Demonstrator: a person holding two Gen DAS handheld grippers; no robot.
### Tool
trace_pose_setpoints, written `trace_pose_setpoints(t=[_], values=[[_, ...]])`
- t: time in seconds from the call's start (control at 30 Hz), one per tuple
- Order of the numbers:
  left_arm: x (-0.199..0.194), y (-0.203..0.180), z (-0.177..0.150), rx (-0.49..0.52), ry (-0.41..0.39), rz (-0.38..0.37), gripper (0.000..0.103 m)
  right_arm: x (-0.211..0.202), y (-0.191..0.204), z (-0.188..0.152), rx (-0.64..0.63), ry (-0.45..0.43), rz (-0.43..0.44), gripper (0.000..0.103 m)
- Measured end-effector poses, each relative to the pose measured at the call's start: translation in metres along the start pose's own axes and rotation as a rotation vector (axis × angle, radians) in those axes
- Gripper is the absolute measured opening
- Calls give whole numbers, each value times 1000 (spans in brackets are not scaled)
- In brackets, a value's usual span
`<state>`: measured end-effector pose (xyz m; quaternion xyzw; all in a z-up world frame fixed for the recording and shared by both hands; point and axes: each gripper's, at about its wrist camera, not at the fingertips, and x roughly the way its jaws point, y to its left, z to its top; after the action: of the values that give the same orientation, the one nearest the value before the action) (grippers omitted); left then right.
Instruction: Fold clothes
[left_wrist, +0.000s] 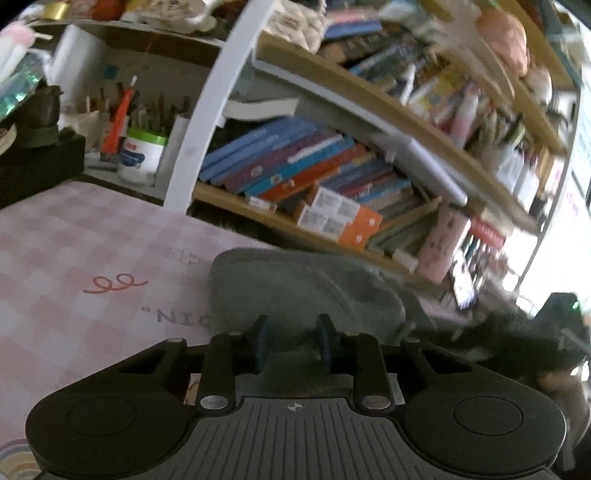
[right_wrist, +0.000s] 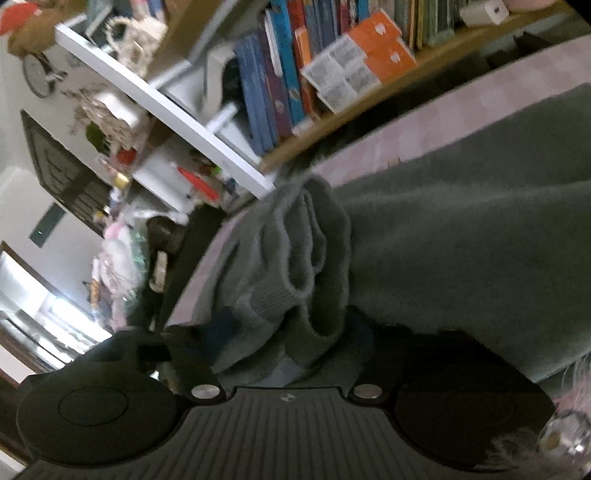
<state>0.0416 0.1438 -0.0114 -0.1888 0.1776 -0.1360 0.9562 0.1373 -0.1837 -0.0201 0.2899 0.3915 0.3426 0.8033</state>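
Note:
A grey knit sweater (left_wrist: 295, 288) lies on a pink checked cloth (left_wrist: 92, 258). In the left wrist view my left gripper (left_wrist: 292, 341) sits at the sweater's near edge. Its blue pads (left_wrist: 260, 343) stand a narrow gap apart, with grey fabric filling the gap. In the right wrist view the sweater (right_wrist: 461, 240) spreads to the right. A bunched part with a ribbed hem (right_wrist: 273, 295) is gathered between the fingers of my right gripper (right_wrist: 290, 332), which is shut on it. The cloth hides most of the right pads.
A bookshelf (left_wrist: 295, 173) packed with leaning books stands just behind the pink cloth. A white cup of pens (left_wrist: 142, 155) and a dark box (left_wrist: 40, 162) stand at the back left. The pink cloth (right_wrist: 406, 140) ends close to the shelf.

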Motion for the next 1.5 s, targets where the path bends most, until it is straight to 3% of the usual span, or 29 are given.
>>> trace_pose_setpoints(t=[0.03,0.07,0.17,0.2,0.33,0.4,0.47,0.53,0.63,0.67,0.73,0.83,0.97,1.03,1.2,1.5], values=[[-3,1,0,-5,-30,0,26,2,0,-2,12,20,7,28],[-7,2,1,-11,-59,-4,27,0,1,-4,25,30,23,25],[-15,8,1,-50,-120,-24,32,-15,6,-8,32,12,98,24],[-15,10,2,-63,-129,-27,39,-17,7,-9,35,9,109,24],[-10,14,1,-95,-100,-26,45,-11,2,-13,24,29,31,23],[-10,14,0,-97,-99,-30,45,-11,2,-14,10,22,23,35],[-10,14,0,-97,-103,-34,50,-20,10,-15,-47,-44,21,58],[-11,14,0,-97,-102,-34,54,-29,17,-16,-113,-122,2,60],[-10,14,-1,-94,-97,-40,60,-38,24,-19,-212,-231,-58,54],[-10,13,-1,-89,-96,-40,60,-39,26,-19,-238,-252,-77,40],[-10,12,-1,-83,-94,-39,64,-35,26,-20,-266,-241,-104,25],[-10,12,-1,-85,-92,-33,67,-22,25,-19,-273,-182,-134,16],[-9,12,-1,-91,-87,-21,73,-15,14,-17,-242,-140,-163,17],[-9,12,-1,-96,-84,-11,83,-18,11,-16,-219,-145,-148,17],[-9,13,0,-98,-72,12,90,-29,14,-17,-241,-193,-145,20],[-4,18,0,-132,-34,29,91,-59,11,-20,-279,-279,-155,26]])
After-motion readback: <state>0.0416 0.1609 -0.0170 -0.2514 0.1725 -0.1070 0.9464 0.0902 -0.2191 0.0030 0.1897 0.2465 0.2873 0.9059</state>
